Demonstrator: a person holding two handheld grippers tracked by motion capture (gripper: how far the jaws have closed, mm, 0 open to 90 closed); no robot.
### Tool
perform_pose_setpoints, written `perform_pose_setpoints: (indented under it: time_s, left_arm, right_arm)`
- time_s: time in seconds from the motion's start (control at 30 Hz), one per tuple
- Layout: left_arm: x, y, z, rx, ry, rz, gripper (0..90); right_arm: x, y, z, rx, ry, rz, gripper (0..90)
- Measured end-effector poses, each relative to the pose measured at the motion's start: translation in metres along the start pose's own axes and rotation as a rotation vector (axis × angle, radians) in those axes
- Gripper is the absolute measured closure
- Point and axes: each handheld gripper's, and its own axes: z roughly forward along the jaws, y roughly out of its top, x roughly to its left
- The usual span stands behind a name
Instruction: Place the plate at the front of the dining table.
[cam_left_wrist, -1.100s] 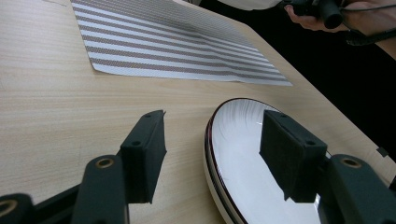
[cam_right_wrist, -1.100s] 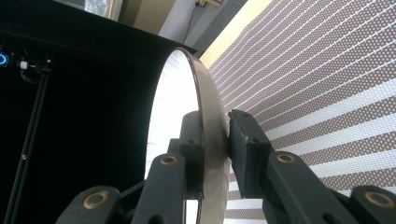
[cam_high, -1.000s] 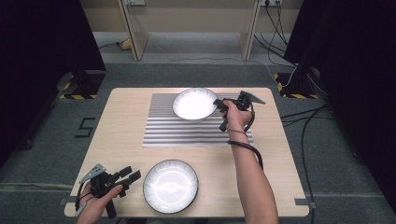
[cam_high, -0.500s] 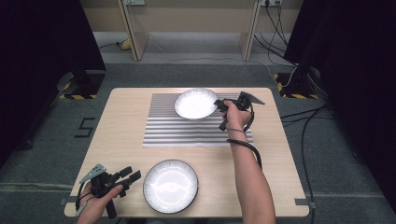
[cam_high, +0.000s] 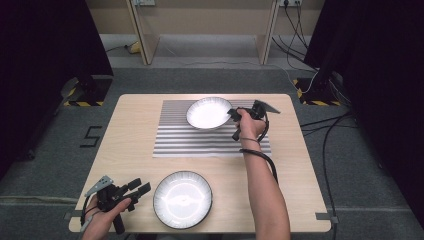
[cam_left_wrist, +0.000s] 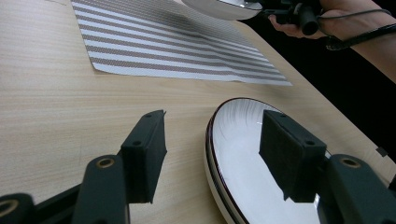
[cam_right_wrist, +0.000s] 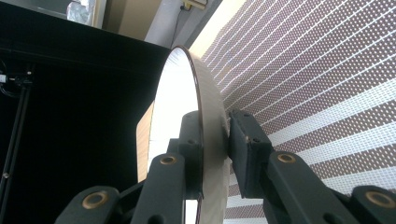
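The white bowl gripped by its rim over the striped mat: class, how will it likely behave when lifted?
The white bowl looks rigid, probably ceramic, so breakable if dropped. Its glossy surface may slip between the right gripper jaws. Clamped at one rim edge above the striped mat, it may sag or pivot.

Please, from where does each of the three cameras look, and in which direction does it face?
High view: above the person's side, facing forward and down on the table; both forearms, left gripper, right gripper.
Left gripper view: on the left gripper, low, facing across the plate; its open jaws straddle the rim.
Right gripper view: on the right gripper, rolled sideways, jaws clamping the bowl rim.
Shared: bowl, striped mat.
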Motion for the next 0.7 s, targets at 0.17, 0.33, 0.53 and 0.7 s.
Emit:
perform_pose_setpoints:
  time_s: [0.17, 0.33, 0.53, 0.7]
  left_arm:
    - [0.001, 0.0, 0.0, 0.001, -0.001, 0.0, 40.3]
    - [0.0, -0.001, 0.001, 0.003, -0.002, -0.001, 40.3]
    - [0.0, -0.001, 0.001, 0.006, -0.002, 0.001, 40.4]
    - [0.0, -0.001, 0.001, 0.007, -0.003, 0.002, 40.4]
  right_arm:
    - [-0.003, 0.0, 0.005, -0.001, -0.008, 0.002, 75.2]
    - [-0.005, 0.001, 0.008, -0.006, -0.018, 0.004, 75.1]
    - [-0.009, 0.001, 0.011, -0.014, -0.031, 0.0, 75.0]
    - [-0.012, 0.001, 0.013, -0.02, -0.05, -0.003, 74.5]
